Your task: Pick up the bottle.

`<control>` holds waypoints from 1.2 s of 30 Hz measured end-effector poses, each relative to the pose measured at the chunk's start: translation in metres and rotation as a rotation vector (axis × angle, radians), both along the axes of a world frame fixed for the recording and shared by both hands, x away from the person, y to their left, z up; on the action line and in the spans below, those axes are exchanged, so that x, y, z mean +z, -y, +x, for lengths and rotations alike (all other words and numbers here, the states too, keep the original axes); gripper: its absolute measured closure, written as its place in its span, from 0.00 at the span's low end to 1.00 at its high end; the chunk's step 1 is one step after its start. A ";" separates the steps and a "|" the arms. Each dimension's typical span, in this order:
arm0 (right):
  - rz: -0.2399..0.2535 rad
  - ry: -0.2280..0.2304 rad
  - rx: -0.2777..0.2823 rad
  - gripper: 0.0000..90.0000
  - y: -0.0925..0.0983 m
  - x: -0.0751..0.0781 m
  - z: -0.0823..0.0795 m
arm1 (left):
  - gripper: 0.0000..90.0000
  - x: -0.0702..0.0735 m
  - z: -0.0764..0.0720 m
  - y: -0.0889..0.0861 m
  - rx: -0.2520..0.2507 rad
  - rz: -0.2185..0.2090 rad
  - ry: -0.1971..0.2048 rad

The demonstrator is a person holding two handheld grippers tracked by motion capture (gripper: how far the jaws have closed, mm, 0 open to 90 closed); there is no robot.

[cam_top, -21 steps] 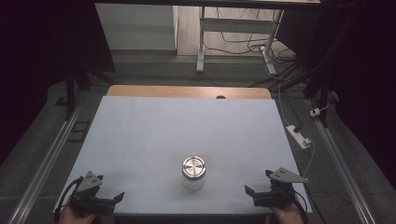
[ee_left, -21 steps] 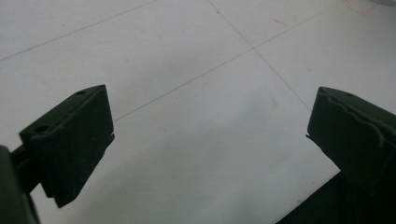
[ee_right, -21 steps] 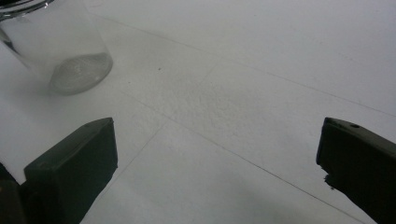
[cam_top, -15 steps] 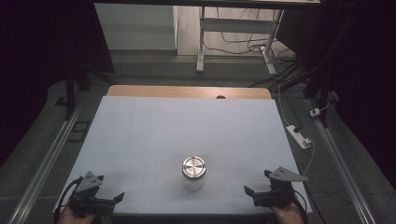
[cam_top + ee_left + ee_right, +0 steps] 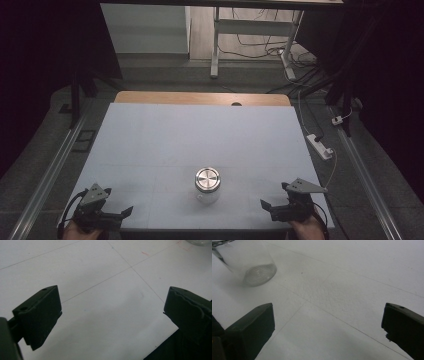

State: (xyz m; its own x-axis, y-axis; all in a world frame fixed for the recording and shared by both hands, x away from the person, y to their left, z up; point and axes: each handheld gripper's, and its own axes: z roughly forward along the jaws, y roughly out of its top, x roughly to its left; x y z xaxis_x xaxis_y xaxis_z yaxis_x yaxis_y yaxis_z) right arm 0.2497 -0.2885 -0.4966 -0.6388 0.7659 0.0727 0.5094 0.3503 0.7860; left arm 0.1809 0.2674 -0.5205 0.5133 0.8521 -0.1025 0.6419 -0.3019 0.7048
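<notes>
Place: lab recording rig
Evidence: white-covered table (image 5: 200,135), dark curtains (image 5: 45,50), floor cables (image 5: 260,50), power strip (image 5: 320,146)

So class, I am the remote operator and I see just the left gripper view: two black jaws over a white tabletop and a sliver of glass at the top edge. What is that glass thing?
Observer: A clear glass jar with a round metal lid, standing upright on the white table, in the high view.
Operator: Where does it stand relative to the grippers?
Observer: Between them, near the table's front; the left gripper and the right gripper flank it, both apart from it.
Operator: Is the right gripper open?
Observer: Yes, the right gripper view shows its jaws wide apart, nothing between them.
</notes>
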 end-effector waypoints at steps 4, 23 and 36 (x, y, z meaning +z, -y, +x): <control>-0.004 0.000 0.001 0.00 0.000 0.000 0.000 | 0.03 0.000 0.000 -0.001 0.003 -0.011 -0.003; 0.010 0.036 0.041 0.00 -0.002 0.007 -0.001 | 0.03 0.000 0.001 -0.002 0.007 -0.024 -0.011; 0.009 0.062 0.126 0.00 -0.020 0.009 -0.002 | 0.03 -0.001 0.002 -0.003 0.010 -0.034 -0.019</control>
